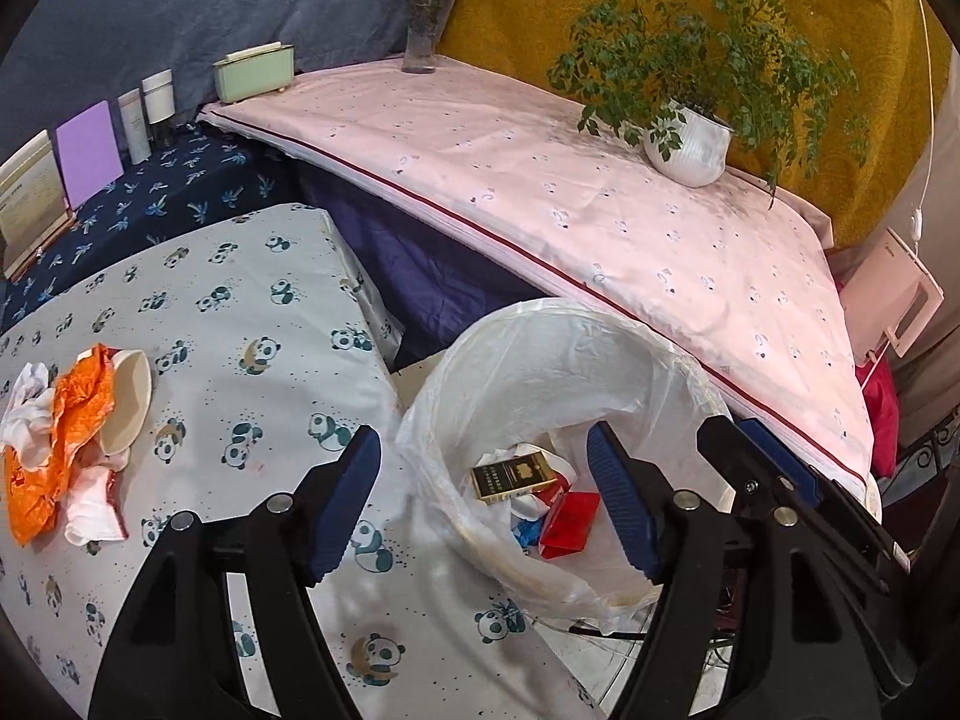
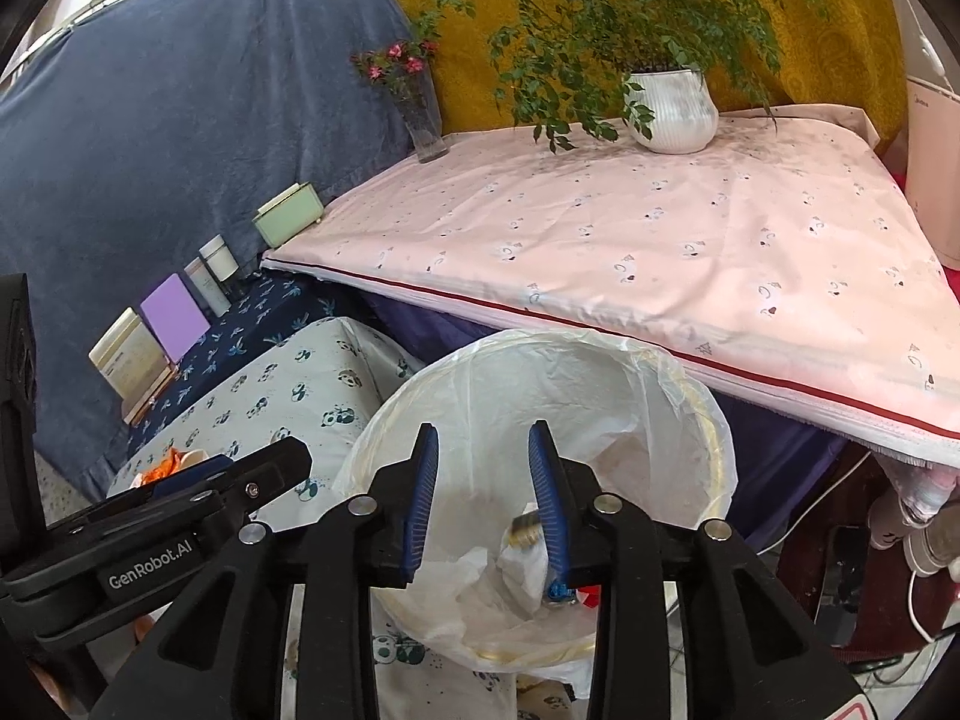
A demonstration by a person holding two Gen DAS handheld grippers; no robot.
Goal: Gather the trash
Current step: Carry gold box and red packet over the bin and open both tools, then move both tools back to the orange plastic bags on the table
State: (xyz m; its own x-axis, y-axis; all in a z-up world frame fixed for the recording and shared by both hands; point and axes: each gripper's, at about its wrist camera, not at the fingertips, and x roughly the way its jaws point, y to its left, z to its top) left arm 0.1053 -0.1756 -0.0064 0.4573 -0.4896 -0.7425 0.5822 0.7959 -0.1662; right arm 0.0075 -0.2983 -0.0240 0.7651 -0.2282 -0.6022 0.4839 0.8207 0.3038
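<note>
A bin with a white plastic liner (image 1: 600,348) (image 2: 600,372) stands beside the panda-print table (image 1: 252,360). Inside lie a gold-and-black cigarette box (image 1: 510,474) (image 2: 525,531), a red box (image 1: 570,522) and white tissue. My left gripper (image 1: 483,504) is open over the bin's near-left rim, with nothing between its fingers. My right gripper (image 2: 483,438) is open above the bin mouth and holds nothing; in the left wrist view it shows at the right (image 1: 768,468). On the table's left lie an orange wrapper (image 1: 72,420), a tipped paper cup (image 1: 129,408) and crumpled white tissue (image 1: 24,414).
A pink-clothed table (image 1: 600,210) behind the bin carries a white potted plant (image 1: 690,150) and a glass vase of flowers (image 1: 426,30). A green tissue box (image 1: 252,75), bottles (image 1: 147,114), a purple card (image 1: 87,153) and a booklet (image 1: 30,204) line the far left.
</note>
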